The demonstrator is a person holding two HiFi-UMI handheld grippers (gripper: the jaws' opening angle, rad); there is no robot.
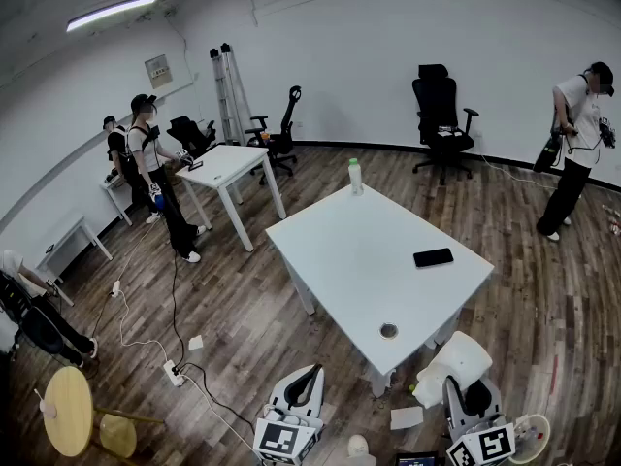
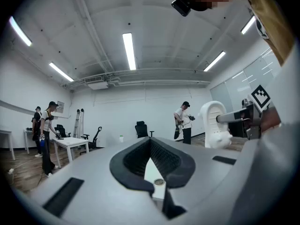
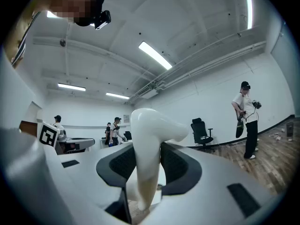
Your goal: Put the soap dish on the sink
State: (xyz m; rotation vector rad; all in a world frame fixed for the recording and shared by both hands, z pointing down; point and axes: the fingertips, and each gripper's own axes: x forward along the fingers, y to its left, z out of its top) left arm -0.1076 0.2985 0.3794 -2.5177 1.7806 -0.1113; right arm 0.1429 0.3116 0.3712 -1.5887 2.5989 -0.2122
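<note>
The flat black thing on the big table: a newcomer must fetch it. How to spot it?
Find the large white table mid-room. Near its right edge lies a flat black rectangle, unlike the upright bottle and small round ring.

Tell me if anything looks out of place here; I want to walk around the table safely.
A power strip and its cable lie loose across the floor left of the table, and a scrap of paper lies by the table's near leg. Either could trip someone.

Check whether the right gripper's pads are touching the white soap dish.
Touching. In the right gripper view, the soap dish sits pinched between the pads of the right gripper.
</note>
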